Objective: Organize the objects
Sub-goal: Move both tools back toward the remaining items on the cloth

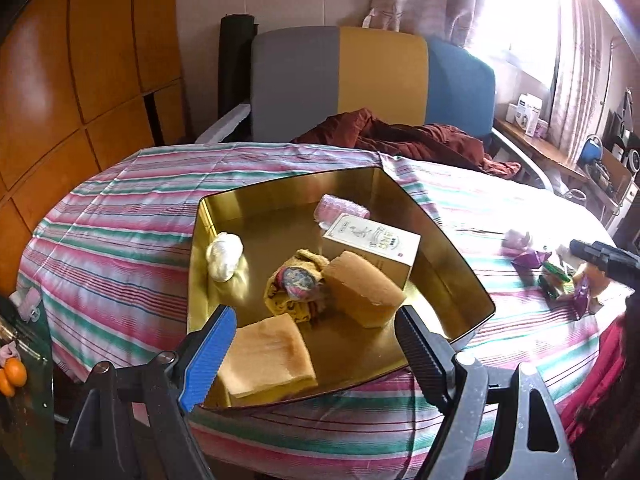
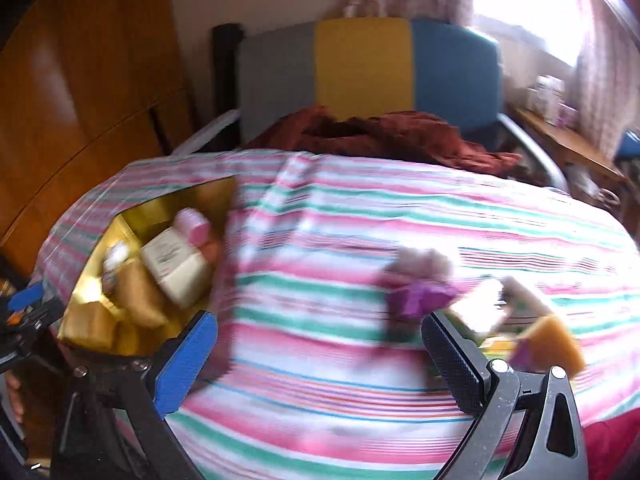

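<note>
Plainly, both the left hand-held gripper (image 1: 312,336) and the right hand-held gripper (image 2: 320,354) stood wide and empty. Blur could make the right misjudge the loose clutter (image 2: 424,294) on the striped worktop (image 2: 320,216). Meanwhile the gold tin (image 1: 460,276) held sponges (image 1: 362,294), a carton (image 1: 372,246), white yarn (image 1: 225,256) and a pink roll (image 1: 340,207).

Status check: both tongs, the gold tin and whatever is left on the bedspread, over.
Left tongs open, empty, over gold tin. Right tongs open, empty, above striped bedspread. Loose pile ahead, blurred. Path clear.
</note>
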A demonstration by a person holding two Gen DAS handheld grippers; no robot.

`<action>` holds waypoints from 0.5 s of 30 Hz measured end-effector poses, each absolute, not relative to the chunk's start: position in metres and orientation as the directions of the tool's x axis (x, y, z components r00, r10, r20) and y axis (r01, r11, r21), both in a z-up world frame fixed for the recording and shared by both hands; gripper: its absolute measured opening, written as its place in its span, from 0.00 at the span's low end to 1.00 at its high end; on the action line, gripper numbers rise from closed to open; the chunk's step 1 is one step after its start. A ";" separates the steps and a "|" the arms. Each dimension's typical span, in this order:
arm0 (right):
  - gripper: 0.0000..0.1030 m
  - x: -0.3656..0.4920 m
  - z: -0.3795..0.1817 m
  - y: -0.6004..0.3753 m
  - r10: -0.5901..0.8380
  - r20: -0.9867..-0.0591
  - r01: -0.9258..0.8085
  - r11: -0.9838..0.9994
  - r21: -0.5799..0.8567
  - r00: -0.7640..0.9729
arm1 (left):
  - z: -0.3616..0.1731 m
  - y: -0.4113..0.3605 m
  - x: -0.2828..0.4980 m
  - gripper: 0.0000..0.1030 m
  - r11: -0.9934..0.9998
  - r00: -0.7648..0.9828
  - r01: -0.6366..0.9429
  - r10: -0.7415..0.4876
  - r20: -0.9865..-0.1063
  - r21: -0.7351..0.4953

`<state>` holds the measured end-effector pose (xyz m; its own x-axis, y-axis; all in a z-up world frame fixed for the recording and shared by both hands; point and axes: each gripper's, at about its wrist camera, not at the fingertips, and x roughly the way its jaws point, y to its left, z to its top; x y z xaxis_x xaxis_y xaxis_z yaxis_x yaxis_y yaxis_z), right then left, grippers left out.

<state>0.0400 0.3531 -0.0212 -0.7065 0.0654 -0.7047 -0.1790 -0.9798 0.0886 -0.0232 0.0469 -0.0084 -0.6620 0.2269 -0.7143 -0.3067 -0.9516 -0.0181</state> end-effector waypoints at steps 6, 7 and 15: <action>1.00 0.066 -0.001 0.440 0.237 -0.660 -0.397 -0.913 0.100 -0.712 | -0.005 0.061 -0.027 0.81 -0.933 -0.642 -0.357 0.275 -0.715 -0.038; 1.00 0.073 0.002 0.459 0.274 -0.652 -0.446 -0.888 0.110 -0.707 | -0.004 0.066 -0.026 0.81 -0.924 -0.637 -0.381 0.288 -0.715 -0.033; 1.00 0.124 -0.021 0.544 0.366 -0.645 -0.667 -0.677 0.310 -0.671 | -0.003 0.133 -0.014 0.81 -0.821 -0.555 -0.571 0.385 -0.737 0.001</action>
<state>0.1235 0.5442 -0.0213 -0.6708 0.3658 -0.6452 -0.6674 -0.6771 0.3100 -0.0140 0.1327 -0.0027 -0.5548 0.3854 -0.7374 -0.5711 -0.8208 0.0007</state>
